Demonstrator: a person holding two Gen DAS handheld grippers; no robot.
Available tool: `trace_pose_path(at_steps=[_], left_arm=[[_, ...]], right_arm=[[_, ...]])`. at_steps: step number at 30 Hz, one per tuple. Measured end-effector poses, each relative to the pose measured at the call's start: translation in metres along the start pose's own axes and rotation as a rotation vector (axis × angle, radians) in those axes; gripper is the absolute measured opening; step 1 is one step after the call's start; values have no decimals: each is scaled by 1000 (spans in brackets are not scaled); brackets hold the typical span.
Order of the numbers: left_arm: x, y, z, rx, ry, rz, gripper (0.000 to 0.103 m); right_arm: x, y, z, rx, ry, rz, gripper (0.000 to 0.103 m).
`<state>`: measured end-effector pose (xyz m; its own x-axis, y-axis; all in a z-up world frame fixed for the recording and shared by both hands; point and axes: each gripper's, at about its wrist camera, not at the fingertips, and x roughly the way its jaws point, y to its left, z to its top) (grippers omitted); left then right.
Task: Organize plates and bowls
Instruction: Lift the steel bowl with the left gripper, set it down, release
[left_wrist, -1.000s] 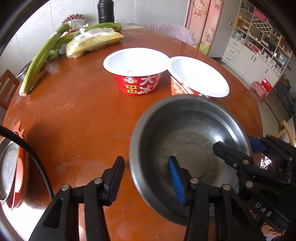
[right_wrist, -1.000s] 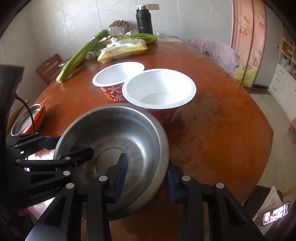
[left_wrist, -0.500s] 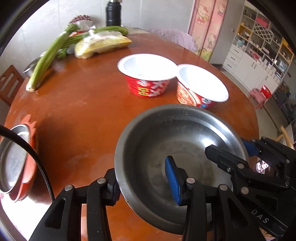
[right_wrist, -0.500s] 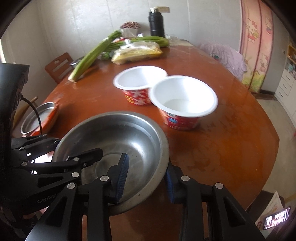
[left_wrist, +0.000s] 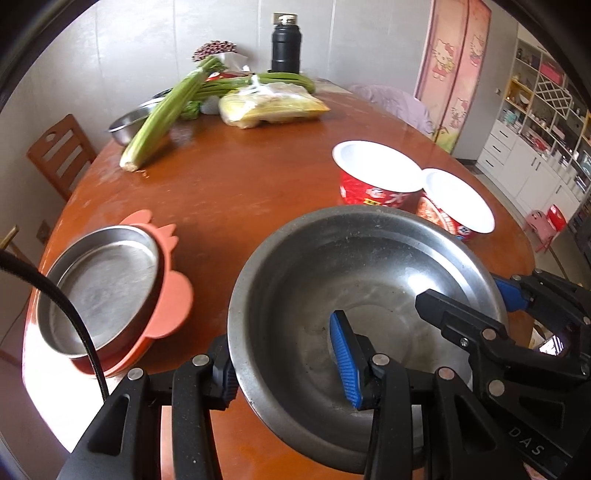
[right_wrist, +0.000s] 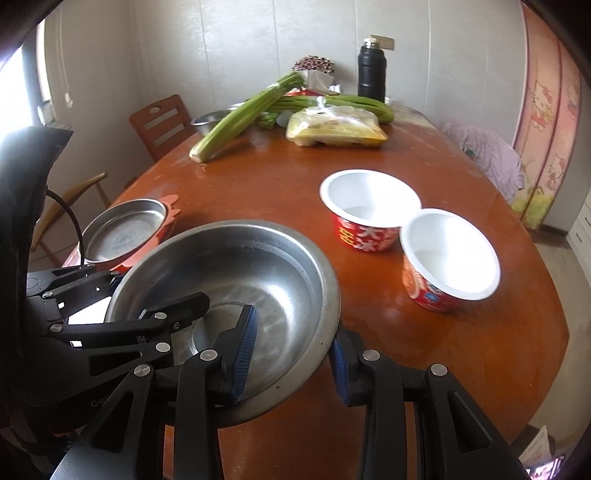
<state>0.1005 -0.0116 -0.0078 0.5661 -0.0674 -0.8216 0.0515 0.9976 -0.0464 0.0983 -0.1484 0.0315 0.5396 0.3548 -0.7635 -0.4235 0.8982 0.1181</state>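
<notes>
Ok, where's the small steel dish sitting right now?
The small steel dish sits nested in the orange plate at the table's left edge, left of the big steel bowl in both wrist views.

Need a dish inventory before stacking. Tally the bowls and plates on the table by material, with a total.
Steel: 3 - big bowl, shallow plate, small bowl by the celery
Paper: 2 - noodle bowl, second noodle bowl
Orange plastic: 1 - plate under the shallow plate
Total: 6
</notes>
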Motion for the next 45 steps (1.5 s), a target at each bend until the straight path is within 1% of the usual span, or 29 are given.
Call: trace_pose_path(at_steps=[6, 12, 23, 34, 45], left_arm=[[3, 10, -6, -16, 5, 17, 43], [12, 8, -10, -8, 24, 36, 43], [24, 2, -14, 9, 54, 27, 43], [30, -3, -16, 29, 69, 23, 44], [31, -12, -18, 51, 74, -11, 44]], right_arm=[[9, 11, 0, -19, 15, 8, 39], [18, 10, -2, -23, 38, 1, 39], [29, 3, -10, 0, 73, 3, 39], [30, 1, -18, 7, 89, 7, 39], [29, -11, -21, 39, 100, 7, 39]])
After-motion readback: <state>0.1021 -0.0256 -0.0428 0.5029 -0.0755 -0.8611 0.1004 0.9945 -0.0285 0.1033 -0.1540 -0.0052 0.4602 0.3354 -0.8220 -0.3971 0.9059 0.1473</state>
